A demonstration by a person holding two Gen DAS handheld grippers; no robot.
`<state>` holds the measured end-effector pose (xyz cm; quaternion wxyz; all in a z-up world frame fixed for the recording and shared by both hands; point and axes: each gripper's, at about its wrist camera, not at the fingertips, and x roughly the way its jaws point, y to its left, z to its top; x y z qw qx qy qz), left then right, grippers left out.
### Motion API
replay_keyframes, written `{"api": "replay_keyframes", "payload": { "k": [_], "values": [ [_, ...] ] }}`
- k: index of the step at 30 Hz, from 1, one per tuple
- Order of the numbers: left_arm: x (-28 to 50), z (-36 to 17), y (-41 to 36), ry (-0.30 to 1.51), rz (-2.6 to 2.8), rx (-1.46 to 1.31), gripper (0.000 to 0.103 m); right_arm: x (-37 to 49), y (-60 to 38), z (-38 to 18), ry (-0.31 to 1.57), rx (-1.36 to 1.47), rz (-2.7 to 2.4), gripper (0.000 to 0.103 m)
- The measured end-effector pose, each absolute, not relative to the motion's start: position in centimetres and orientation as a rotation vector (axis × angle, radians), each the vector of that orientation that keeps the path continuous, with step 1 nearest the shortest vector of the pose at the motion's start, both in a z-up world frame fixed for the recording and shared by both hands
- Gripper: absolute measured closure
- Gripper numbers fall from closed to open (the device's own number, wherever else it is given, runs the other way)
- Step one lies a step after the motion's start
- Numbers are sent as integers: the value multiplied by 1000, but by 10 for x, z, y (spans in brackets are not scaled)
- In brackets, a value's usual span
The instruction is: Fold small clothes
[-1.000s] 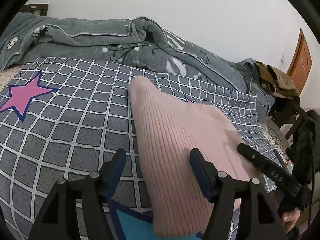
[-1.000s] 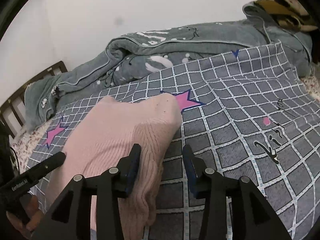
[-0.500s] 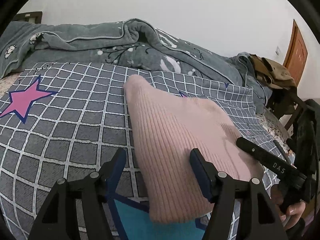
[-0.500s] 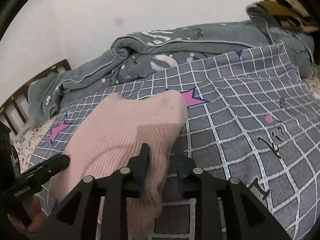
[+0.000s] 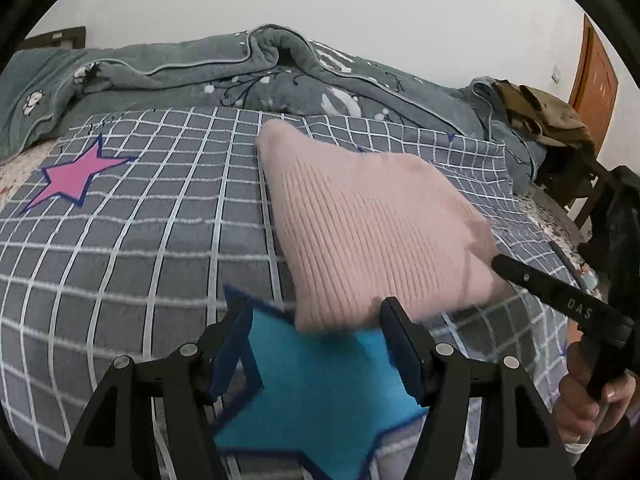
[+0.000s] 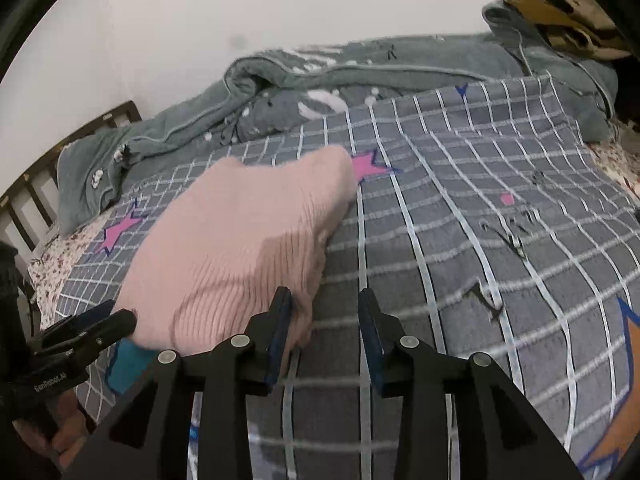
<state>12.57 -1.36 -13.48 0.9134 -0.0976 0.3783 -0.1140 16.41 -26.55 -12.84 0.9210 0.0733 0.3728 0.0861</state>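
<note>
Pink ribbed knit garment (image 5: 372,220) lies folded into a compact slab on the grey checked bedspread (image 5: 140,220), filling the centre of the left wrist view, probably laid there so its flat surface keeps the fold. Its long axis runs from a narrow end at upper centre down toward the lower right. The left gripper (image 5: 320,344) stands spread and empty just short of its near edge, while the right gripper (image 6: 324,324) is opening beside its lower corner, nothing pinched.

White wall (image 5: 360,8), wooden door (image 5: 596,80)
</note>
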Motion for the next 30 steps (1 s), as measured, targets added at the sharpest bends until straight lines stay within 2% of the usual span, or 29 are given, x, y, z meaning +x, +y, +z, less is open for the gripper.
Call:
{"api": "replay_keyframes", "payload": {
  "k": [6, 8, 12, 14, 16, 18, 22, 30],
  "values": [
    [100, -99, -10, 769, -148, -179, 39, 136, -260, -91, 755, 80, 109, 68],
    [90, -82, -7, 753, -127, -191, 39, 122, -259, -72, 735, 46, 81, 62],
    [69, -49, -10, 733, -107, -169, 35, 97, -263, -43, 695, 9, 74, 41],
    [56, -34, -16, 717, -91, -147, 28, 81, -266, -31, 684, 4, 84, 29],
    [44, -20, -21, 696, -80, -122, 23, 69, -268, -22, 672, 16, 92, 12],
    [33, -8, -25, 678, -65, -104, 21, 56, -268, -13, 648, 10, 82, 7],
    [18, 6, -26, 665, -68, -129, 19, 33, -265, 2, 630, -24, 82, 2],
    [2, 18, -32, 645, -67, -116, 17, 11, -269, 14, 615, -55, 66, 1]
  ]
}}
